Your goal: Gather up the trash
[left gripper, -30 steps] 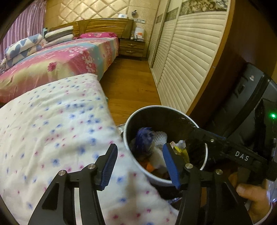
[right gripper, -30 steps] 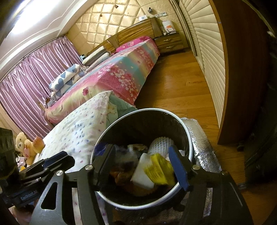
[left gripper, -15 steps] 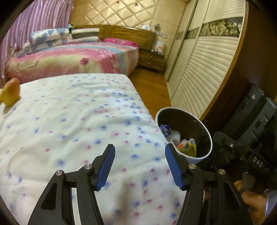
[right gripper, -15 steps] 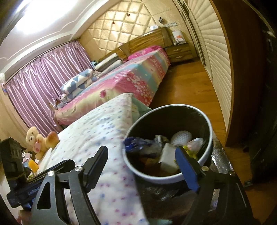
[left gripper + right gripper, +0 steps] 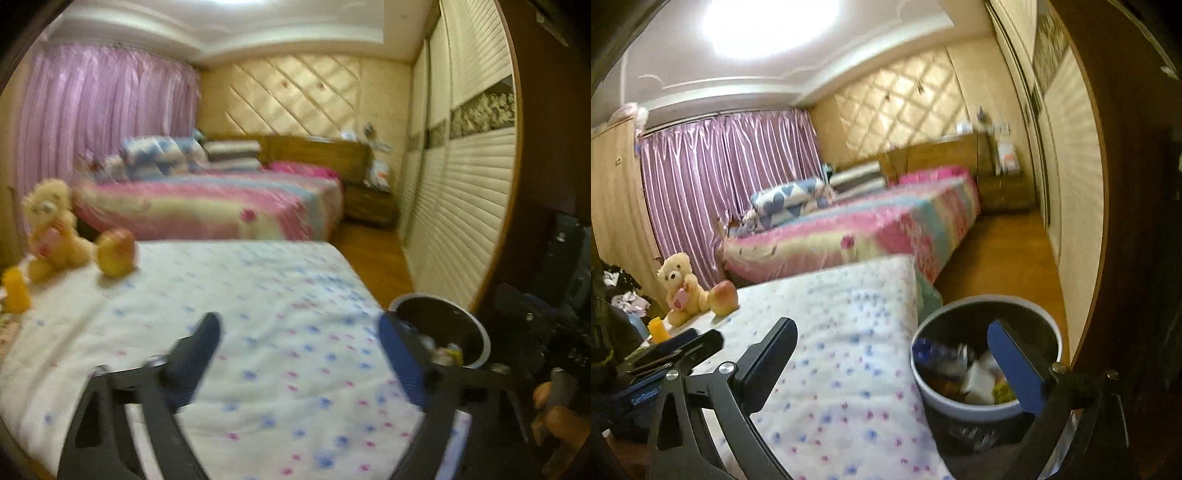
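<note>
A round trash bin (image 5: 469,325) with a pale rim holds several pieces of mixed trash and stands on the floor beside the near bed; it also shows in the right wrist view (image 5: 1049,325). My left gripper (image 5: 299,354) is open and empty above the flowered white bedspread (image 5: 258,295), left of the bin. My right gripper (image 5: 894,358) is open and empty, its right finger over the bin and its left finger over the bedspread (image 5: 849,314).
A teddy bear (image 5: 48,225) and a peach-like toy (image 5: 114,251) sit at the far left of the near bed, also in the right wrist view (image 5: 679,284). A second bed (image 5: 221,203), a louvred wardrobe (image 5: 461,192) and wooden floor (image 5: 373,254) lie beyond.
Both grippers have lifted and pulled back from the bin and swung left over the near bed. The bin now looks smaller and sits lower right. Both stay open.
</note>
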Motion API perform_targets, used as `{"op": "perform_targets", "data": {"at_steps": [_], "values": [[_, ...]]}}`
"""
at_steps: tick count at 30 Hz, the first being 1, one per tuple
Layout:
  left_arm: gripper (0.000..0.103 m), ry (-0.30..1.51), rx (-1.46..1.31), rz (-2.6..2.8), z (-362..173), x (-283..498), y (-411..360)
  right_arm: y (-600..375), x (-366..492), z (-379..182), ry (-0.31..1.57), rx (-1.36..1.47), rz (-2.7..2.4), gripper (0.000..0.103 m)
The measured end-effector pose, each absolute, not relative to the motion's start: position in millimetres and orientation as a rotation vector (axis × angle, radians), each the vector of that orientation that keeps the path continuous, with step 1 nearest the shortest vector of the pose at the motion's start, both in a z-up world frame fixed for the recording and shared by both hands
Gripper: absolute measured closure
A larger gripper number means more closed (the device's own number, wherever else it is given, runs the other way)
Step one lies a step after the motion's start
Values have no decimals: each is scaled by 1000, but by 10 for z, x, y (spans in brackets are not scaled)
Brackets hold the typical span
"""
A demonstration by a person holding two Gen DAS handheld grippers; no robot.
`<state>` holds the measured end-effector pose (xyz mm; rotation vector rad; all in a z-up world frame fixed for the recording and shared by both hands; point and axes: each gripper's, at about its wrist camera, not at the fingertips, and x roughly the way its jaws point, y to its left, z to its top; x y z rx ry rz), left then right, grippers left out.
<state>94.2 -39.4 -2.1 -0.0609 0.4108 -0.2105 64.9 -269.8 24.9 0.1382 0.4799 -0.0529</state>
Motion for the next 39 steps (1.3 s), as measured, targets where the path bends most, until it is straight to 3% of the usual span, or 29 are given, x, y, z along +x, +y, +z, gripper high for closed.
{"op": "perform_targets", "data": {"at_steps": [13,39], "values": [[1,342,-8,-96,-239,703,-490,-2543,608,-81,477,82,-63,0],[1,350,-14,-104,-224,782,-413,-2502,606,-75,473,84,-52,0]]}}
